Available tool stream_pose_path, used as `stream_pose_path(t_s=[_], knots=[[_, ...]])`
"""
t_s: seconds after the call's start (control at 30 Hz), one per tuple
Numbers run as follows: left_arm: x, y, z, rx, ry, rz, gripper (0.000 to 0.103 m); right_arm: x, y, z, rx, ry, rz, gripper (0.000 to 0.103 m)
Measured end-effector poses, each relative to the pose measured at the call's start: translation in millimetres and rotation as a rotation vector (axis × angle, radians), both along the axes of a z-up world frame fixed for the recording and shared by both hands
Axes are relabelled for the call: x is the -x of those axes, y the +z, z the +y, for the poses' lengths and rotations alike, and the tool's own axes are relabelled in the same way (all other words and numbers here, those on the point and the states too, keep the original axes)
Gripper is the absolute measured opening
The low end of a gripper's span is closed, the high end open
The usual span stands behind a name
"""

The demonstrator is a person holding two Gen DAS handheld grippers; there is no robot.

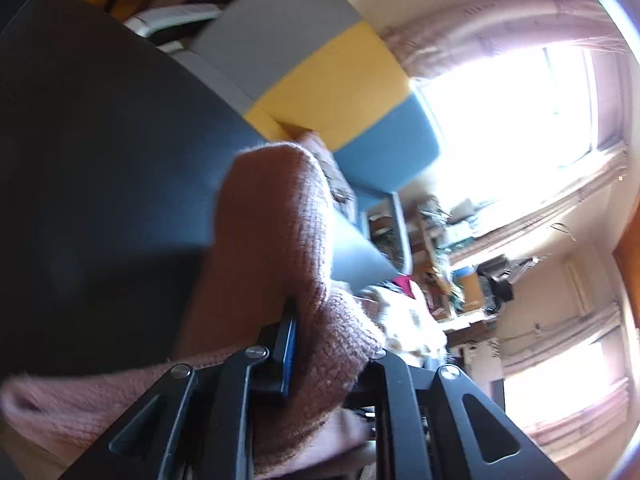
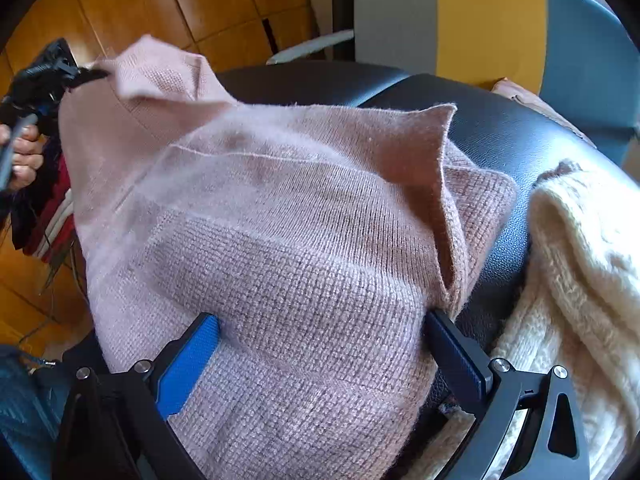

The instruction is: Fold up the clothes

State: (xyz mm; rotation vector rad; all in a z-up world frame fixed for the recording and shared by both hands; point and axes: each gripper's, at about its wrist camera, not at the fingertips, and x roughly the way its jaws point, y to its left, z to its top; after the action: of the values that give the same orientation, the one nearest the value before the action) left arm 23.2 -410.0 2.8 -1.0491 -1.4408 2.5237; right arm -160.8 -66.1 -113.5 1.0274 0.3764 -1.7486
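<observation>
The right gripper (image 2: 320, 344) stands with its jaws spread wide, one blue pad on each side of a bulge of the pink knitted sweater (image 2: 280, 208); whether the pads press the cloth or merely flank it cannot be told. The left gripper (image 1: 316, 344) is clamped on a bunched edge of the same sweater (image 1: 272, 232), which wraps over its fingers and hides the far fingertip; in the right wrist view it appears ahead and to the left (image 2: 60, 76), holding one corner raised clear of the black cushioned seat (image 2: 500, 128), with a person's hand (image 2: 22, 156) on its handle. Directly ahead of the right gripper the sweater lies in at least two overlapping layers, and a flap stands turned up at its far right edge. Judgement: the fold on this garment is partial; layers are stacked, but one corner is airborne and the flap is not laid flat, so the piece is not in a finished folded form. To the right of the right gripper a cream knitted garment (image 2: 580, 280) lies rumpled on the seat edge, apparently not folded. Beyond it a small brown item (image 2: 524, 98) rests at the seat's far rim; its nature cannot be determined. Count: two grippers, one pink sweater, one cream garment, one brown item, one seat.
</observation>
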Motion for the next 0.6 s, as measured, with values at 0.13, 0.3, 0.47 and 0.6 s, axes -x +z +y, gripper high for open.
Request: stream_pose_path(t_s=[0.13,0.3,0.47,0.6], knots=[[40.5,13.0,47.4,-0.014,-0.059,0.01,0.014,-0.5,-2.3,8.1,0.044,-0.025,0.008,0.103],[86.8,28.6,101.0,-0.064,-0.101,0.036,0.014,-3.7,-1.8,19.8,0.087,-0.042,0.005,0.103],[118.5,34.9,143.2,-0.081,-0.134,0.005,0.014,-0.7,-2.4,28.9,0.121,-0.044,-0.016,0.103],[160.2,5.5,182.5,-0.074,-0.167,-0.118,0.014,-1.3,-2.8,34.1,0.142,-0.044,-0.03,0.103]])
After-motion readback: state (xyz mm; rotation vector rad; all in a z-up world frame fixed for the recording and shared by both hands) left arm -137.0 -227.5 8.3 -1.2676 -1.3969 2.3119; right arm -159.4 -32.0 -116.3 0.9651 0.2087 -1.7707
